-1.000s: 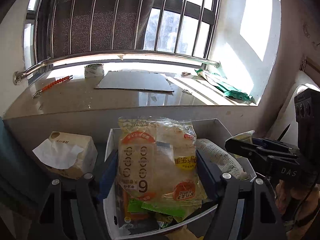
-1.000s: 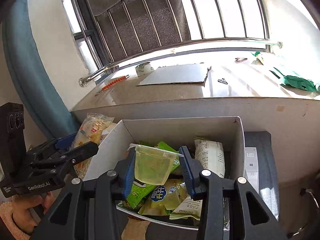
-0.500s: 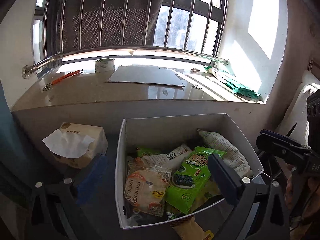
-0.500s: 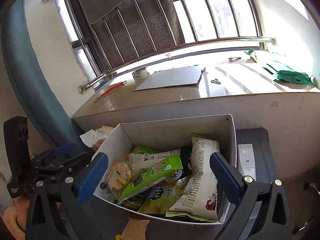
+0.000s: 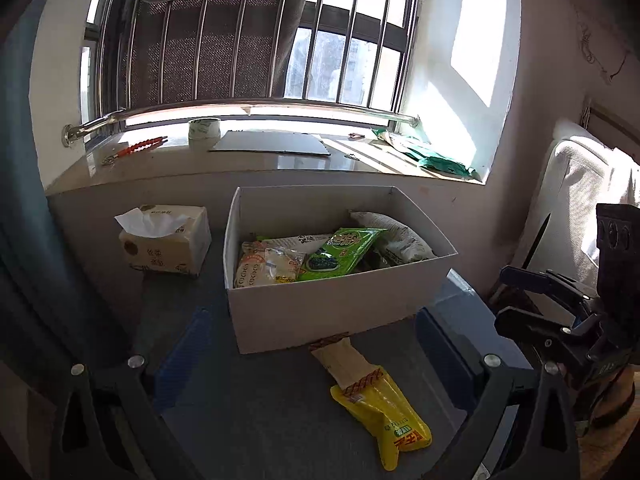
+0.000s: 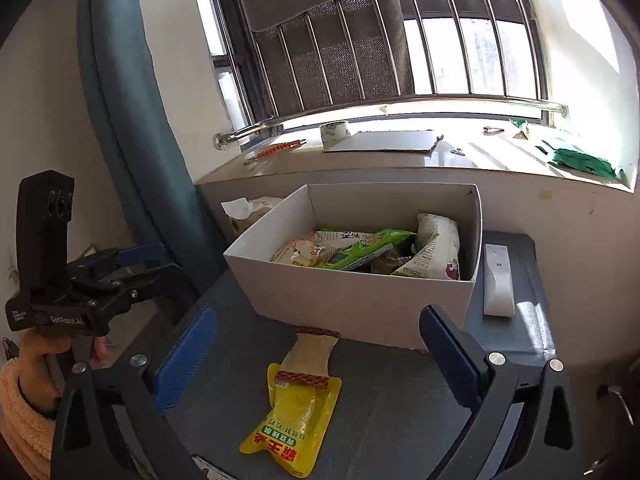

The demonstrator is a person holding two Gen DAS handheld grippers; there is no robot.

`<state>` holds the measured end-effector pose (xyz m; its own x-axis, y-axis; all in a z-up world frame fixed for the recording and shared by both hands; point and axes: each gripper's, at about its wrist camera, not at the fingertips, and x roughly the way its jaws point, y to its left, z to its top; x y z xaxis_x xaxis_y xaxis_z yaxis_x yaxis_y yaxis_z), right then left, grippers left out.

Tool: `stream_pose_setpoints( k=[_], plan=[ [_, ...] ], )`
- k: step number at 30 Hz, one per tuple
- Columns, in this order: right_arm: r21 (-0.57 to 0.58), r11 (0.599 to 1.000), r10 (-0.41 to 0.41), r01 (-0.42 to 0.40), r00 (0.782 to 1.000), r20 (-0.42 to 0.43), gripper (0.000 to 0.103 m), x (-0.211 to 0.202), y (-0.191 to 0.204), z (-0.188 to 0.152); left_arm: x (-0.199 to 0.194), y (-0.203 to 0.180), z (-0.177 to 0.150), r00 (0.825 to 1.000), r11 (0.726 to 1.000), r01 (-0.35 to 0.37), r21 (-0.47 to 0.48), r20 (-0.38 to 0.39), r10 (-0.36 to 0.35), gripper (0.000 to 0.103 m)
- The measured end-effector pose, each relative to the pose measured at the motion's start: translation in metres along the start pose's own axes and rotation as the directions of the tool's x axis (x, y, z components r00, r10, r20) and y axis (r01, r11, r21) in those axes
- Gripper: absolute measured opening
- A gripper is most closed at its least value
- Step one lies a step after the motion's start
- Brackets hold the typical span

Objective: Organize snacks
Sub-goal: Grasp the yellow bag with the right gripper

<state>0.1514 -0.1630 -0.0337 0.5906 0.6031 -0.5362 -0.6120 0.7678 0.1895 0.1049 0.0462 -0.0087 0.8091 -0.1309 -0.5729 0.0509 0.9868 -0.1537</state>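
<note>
**Both claws open, snacks in the box**

The left claw (image 5: 316,356) is wide open and holds nothing. The right claw (image 6: 320,356) is wide open too, and empty. The white box (image 5: 340,304) sits at the back of the dark desk (image 5: 256,420), full of snack bags (image 5: 340,254). A yellow bag (image 6: 296,420) lies on the desk just in front of the box. A tissue box (image 5: 168,240) stands near the back left corner.

On the dark grey counter (image 6: 392,408) we see a white box (image 6: 360,300) of snacks, a yellow packet (image 6: 296,420) touching its front, a tissue pack (image 5: 166,240) and a white remote (image 6: 498,284).
</note>
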Motion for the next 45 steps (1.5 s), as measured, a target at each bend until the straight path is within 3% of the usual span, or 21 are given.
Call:
stream_pose_setpoints(
  k=[3,7,13,20,23,30,34,36,37,38,39,41,45],
  plan=[
    [-0.001,1.000,-0.025,0.025,1.000,-0.017,0.103,-0.005,0.010,-0.034,-0.012,-0.003,-0.032,1.000,0.999,0.027,-0.037,0.004,-0.026,0.103],
    [0.083,0.997,-0.001,0.006,0.998,-0.056,0.103,-0.007,0.011,-0.070,-0.020,-0.001,-0.066,0.999,0.993,0.041,-0.112,-0.002,-0.042,0.103],
    [0.083,0.996,-0.027,0.040,0.988,-0.151,0.103,0.006,0.021,-0.104,-0.021,0.001,-0.094,0.999,0.987,0.044,-0.157,-0.024,-0.048,0.103],
    [0.082,0.996,-0.021,0.043,0.968,-0.251,0.103,0.044,0.032,-0.108,-0.018,0.001,-0.098,0.998,0.987,0.048,-0.153,-0.035,-0.054,0.103],
    [0.065,0.996,-0.042,0.066,0.946,-0.323,0.103,0.067,0.037,-0.106,-0.015,0.003,-0.099,0.998,0.987,0.043,-0.157,-0.042,-0.051,0.103],
    [0.062,0.989,-0.101,0.135,0.917,-0.386,0.103,0.104,0.032,-0.099,-0.015,0.013,-0.102,0.998,0.983,0.036,-0.180,-0.044,-0.045,0.103],
    [0.007,0.988,-0.142,0.157,0.912,-0.385,0.103,0.109,0.036,-0.098,-0.013,0.019,-0.105,0.998,0.980,0.025,-0.199,-0.056,-0.037,0.103],
    [-0.066,0.981,-0.195,0.184,0.904,-0.381,0.098,0.110,0.042,-0.102,-0.013,0.021,-0.107,0.998,0.978,0.026,-0.206,-0.058,-0.039,0.103],
    [-0.122,0.971,-0.235,0.204,0.898,-0.373,0.090,0.109,0.048,-0.106,-0.013,0.021,-0.108,0.998,0.978,0.023,-0.206,-0.058,-0.035,0.103],
    [-0.124,0.977,-0.209,0.176,0.912,-0.353,0.071,0.105,0.049,-0.106,-0.012,0.021,-0.108,0.998,0.979,0.020,-0.205,-0.061,-0.033,0.103],
    [-0.136,0.973,-0.221,0.185,0.914,-0.340,0.060,0.101,0.051,-0.106,-0.011,0.021,-0.109,0.997,0.978,0.017,-0.207,-0.067,-0.031,0.103],
    [-0.142,0.975,-0.209,0.169,0.914,-0.348,0.045,0.097,0.053,-0.106,-0.009,0.021,-0.110,0.997,0.977,0.018,-0.212,-0.073,-0.034,0.103],
    [-0.086,0.991,-0.127,0.104,0.932,-0.340,0.037,0.082,0.045,-0.111,-0.008,0.019,-0.108,0.996,0.981,0.012,-0.196,-0.081,-0.029,0.103]
  ],
)
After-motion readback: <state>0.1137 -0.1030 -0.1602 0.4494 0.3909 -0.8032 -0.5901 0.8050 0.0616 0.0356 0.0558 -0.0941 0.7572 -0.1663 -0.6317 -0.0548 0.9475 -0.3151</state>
